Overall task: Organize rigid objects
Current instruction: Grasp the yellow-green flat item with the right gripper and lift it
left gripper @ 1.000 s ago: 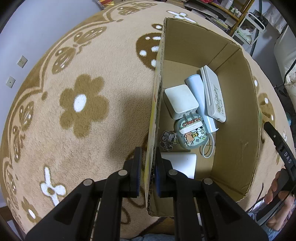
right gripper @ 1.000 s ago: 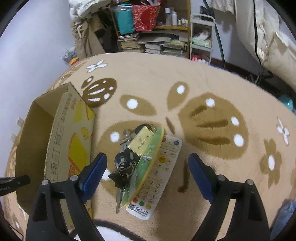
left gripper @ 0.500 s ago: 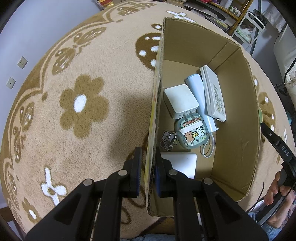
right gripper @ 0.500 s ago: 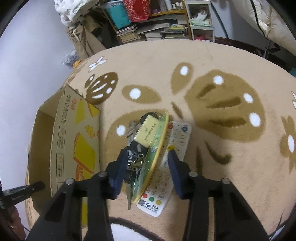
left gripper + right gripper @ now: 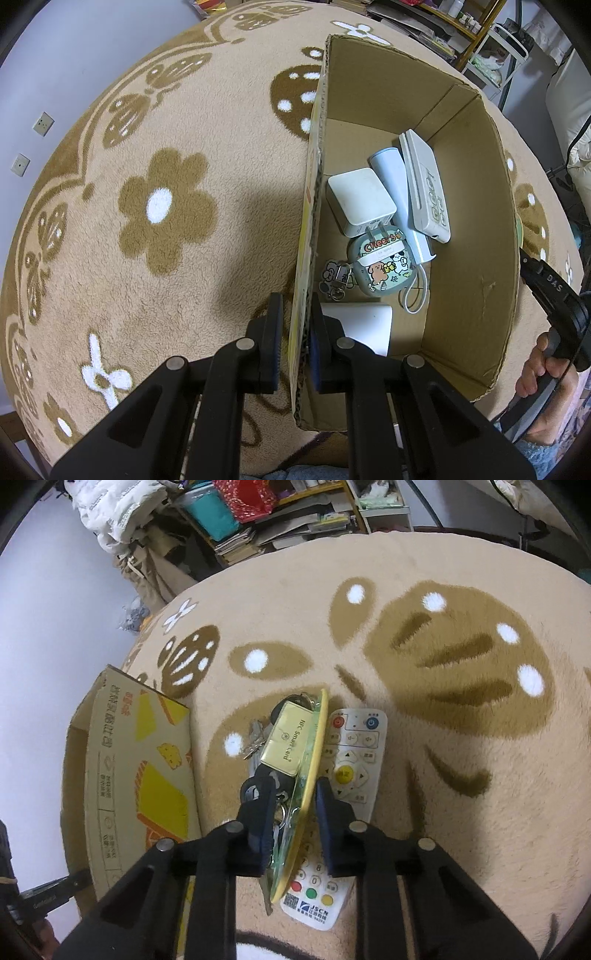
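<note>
Two fingers of the left gripper (image 5: 294, 345) pinch the near wall of the box (image 5: 476, 206), one pad outside and one inside, at 6 o'clock in the left view. This grip is narrow, so the thin wall can bend or slip out if the box is pushed. Inside lie a charger (image 5: 360, 201), a round case (image 5: 384, 267), a tube (image 5: 393, 184) and a white bar (image 5: 424, 184).

In the right view, the right gripper (image 5: 293, 819) is almost closed around the rim of a plate (image 5: 314, 775) standing on edge, with keys (image 5: 258, 738) and a card (image 5: 284, 738) at its left side. The remote (image 5: 347, 771) lies under it on the carpet (image 5: 461, 775). I think the loose keys can fall off at lifting. The box is at 9 o'clock.
</note>
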The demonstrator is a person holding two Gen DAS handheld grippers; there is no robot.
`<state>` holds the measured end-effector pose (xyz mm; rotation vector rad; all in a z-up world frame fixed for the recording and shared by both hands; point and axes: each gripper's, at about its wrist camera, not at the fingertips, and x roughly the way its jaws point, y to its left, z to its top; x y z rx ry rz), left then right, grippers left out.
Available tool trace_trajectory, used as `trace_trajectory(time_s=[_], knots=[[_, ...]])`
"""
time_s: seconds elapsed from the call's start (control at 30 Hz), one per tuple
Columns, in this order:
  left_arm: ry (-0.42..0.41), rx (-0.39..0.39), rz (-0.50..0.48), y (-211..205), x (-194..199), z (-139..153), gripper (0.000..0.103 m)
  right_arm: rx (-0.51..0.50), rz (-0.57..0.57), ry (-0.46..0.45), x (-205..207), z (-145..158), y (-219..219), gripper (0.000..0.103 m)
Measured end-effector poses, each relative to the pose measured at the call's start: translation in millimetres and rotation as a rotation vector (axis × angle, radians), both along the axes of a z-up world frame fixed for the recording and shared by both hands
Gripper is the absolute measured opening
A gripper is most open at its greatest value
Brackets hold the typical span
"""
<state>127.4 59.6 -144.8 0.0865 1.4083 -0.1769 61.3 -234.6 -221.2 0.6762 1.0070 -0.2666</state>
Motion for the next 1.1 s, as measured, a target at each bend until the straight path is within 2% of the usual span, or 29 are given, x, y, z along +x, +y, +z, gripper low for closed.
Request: trace_trajectory(time_s=[0.03,0.13,0.3,0.5,0.83,1.0,1.1], knots=[[0.0,-0.001,0.0,0.1,0.3,-0.2,0.013,-0.02,-0.019,0.009,0.5,-0.9,0.5,0.012],[0.0,-0.001,0.0,-0.5,0.0,-0.5,0.013,-0.053,-0.065,-0.02,-0.9,3.0,3.7,0.01],[0.0,-0.001,-0.001,-0.1,0.5,-0.5,0.013,-0.108,-0.047,-0.064,0.1,20.2,10.7,0.009],[0.0,-0.001,-0.002,0.2,0.7,-0.6,0.013,-0.161,-0.039,-0.177,-5.5,62.8,17.3,0.009],[-0.001,-0.001,-0.006,0.7,0.4,-0.8,0.013,-0.201,0.061,-0.428,-10.2,129.6,61.2,0.009],[-0.002,0.001,-0.007,1.0,0.7,-0.8,0.013,-0.193,0.123,-0.504,-7.8,144.0,83.3,0.009],[-0.001,-0.001,-0.006,1.0,0.7,-0.8,0.013,-0.192,0.164,-0.507,-3.6,143.6,97.0,0.009]])
